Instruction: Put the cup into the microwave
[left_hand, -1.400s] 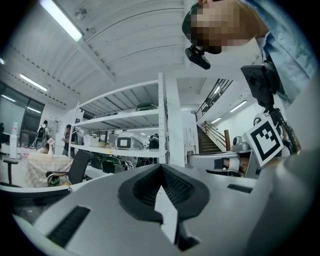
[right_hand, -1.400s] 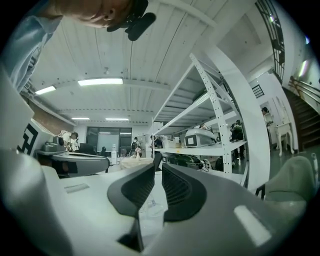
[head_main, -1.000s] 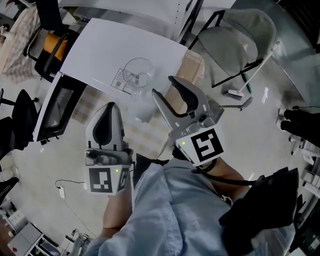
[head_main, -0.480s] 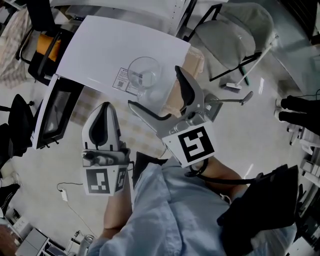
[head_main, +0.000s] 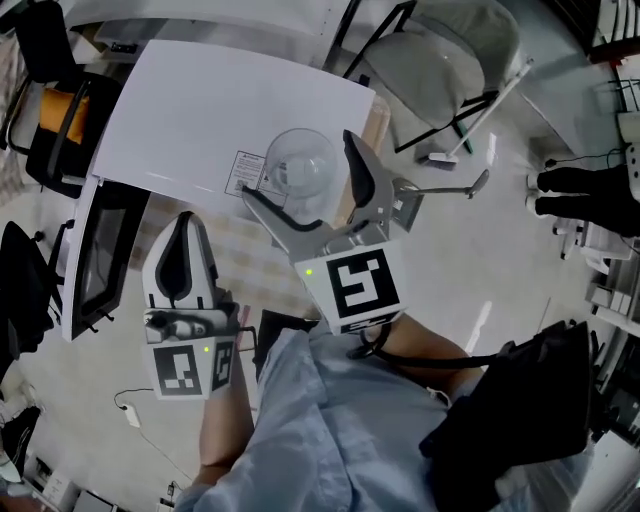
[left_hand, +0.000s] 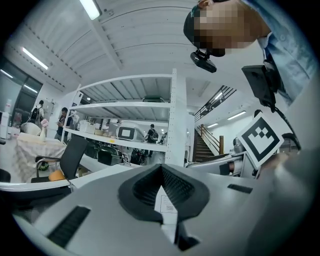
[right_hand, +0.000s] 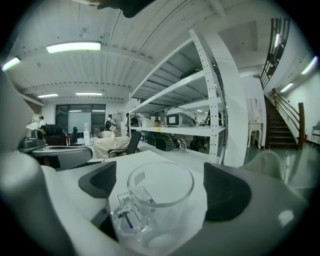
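A clear glass cup (head_main: 300, 165) with a handle stands on the white top of the microwave (head_main: 200, 100), beside a printed label (head_main: 243, 172). The microwave's dark-windowed door (head_main: 95, 255) hangs open at the left. My right gripper (head_main: 300, 172) is open wide, one finger on each side of the cup. In the right gripper view the cup (right_hand: 157, 200) sits between the pads (right_hand: 227, 192) with a gap on both sides. My left gripper (head_main: 183, 225) is shut and empty, in front of the microwave near its door. In the left gripper view its jaws (left_hand: 162, 175) meet.
A grey folding chair (head_main: 450, 50) stands behind the microwave to the right, with a long-handled mop (head_main: 470, 185) on the floor by it. A black chair holding something orange (head_main: 50, 100) is at the far left. Someone's shoes (head_main: 575, 190) show at the right edge.
The right gripper's jaws have spread wide and moved forward until the cup sits between them. The left gripper has drifted left and lower in the head view, still shut.
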